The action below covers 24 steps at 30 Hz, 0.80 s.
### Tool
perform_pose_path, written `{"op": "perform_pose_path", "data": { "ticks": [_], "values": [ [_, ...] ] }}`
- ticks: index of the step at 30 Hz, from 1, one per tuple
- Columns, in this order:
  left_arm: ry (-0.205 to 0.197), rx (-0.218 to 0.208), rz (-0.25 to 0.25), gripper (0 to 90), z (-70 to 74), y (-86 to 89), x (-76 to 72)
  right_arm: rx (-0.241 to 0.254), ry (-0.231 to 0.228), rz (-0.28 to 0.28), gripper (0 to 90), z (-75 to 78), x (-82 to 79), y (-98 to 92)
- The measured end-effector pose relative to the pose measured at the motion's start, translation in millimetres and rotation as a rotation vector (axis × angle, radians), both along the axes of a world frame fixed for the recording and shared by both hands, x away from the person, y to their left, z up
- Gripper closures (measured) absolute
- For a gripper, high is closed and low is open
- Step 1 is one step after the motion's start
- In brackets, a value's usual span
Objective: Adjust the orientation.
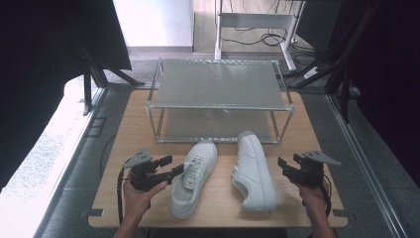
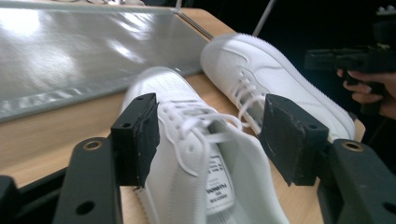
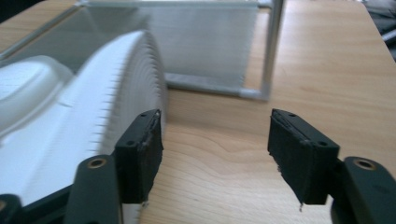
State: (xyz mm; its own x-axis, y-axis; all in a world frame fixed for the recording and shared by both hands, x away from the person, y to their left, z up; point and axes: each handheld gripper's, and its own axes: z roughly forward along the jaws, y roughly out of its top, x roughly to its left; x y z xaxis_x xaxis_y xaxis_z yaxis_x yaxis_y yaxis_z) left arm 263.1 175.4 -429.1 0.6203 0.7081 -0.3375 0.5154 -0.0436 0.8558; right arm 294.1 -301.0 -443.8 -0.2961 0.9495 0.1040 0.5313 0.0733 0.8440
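Inspector: Two white shoes on the bench [image 1: 124, 198], confirm?

Operator: Confirmed from my station. The left shoe [image 1: 193, 178] lies with its laces up and toe toward the rack [image 1: 220, 101]. The right shoe [image 1: 253, 171] lies tipped on its side just beside it, its toe near the rack's front edge. I see a narrow strip of bench between the two.

Inspector: The rack?

Operator: A two-tier metal frame with grey shelf panels, standing at the far half of the wooden bench. I see nothing on either shelf.

Inspector: State of the left gripper [image 1: 168, 166]?

Operator: Released. In the left gripper view its fingers [image 2: 135, 140] stand wide apart, straddling the laced top of the left shoe [image 2: 196, 163]. I cannot tell whether either pad touches the shoe. In the high view its tips sit at the shoe's left flank, with the left hand [image 1: 141, 196] on the grip.

Inspector: And the right gripper [image 1: 287, 163]?

Operator: Also released. In the right gripper view its fingers [image 3: 140, 154] are spread over bare bench, nothing between them. The ribbed sole of the right shoe [image 3: 93, 116] sits just beside the left-hand finger in that view. In the high view the gripper is held by the right hand [image 1: 312, 193], near the shoe's right side but apart from it.
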Motion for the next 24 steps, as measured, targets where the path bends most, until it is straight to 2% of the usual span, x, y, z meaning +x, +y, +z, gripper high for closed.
{"op": "perform_pose_path", "data": {
  "ticks": [5, 7, 9, 12, 16, 22, 24],
  "values": [
    [0.016, -0.024, 0.020, 34.3, -2.2, 8.7, 1.0, -0.007, -0.026, 0.096, 52.5, 11.5, -6.9, 13.8],
    [0.001, -0.048, 0.046, 35.3, -0.9, 10.9, -1.3, -0.025, -0.040, 0.119, 58.5, 15.6, -9.8, 19.2],
    [-0.015, -0.063, 0.048, 35.8, 2.8, 11.8, -3.5, -0.030, -0.043, 0.157, 64.7, 19.4, -12.9, 25.3],
    [-0.017, -0.052, 0.045, 35.8, 3.8, 11.2, -3.2, -0.025, -0.043, 0.241, 75.4, 22.5, -17.5, 35.2],
    [0.009, -0.035, 0.033, 35.8, -0.8, 11.1, 0.1, -0.039, -0.017, 0.333, 85.6, 20.9, -19.3, 50.0],
    [0.055, -0.014, 0.045, 36.1, -5.3, 10.9, 2.5, -0.047, 0.017, 0.405, 89.8, 17.4, -22.4, 65.0],
    [0.064, -0.021, 0.048, 36.4, -6.2, 10.7, 2.6, -0.052, 0.021, 0.429, 89.8, 17.3, -25.0, 70.9]
  ]
}}
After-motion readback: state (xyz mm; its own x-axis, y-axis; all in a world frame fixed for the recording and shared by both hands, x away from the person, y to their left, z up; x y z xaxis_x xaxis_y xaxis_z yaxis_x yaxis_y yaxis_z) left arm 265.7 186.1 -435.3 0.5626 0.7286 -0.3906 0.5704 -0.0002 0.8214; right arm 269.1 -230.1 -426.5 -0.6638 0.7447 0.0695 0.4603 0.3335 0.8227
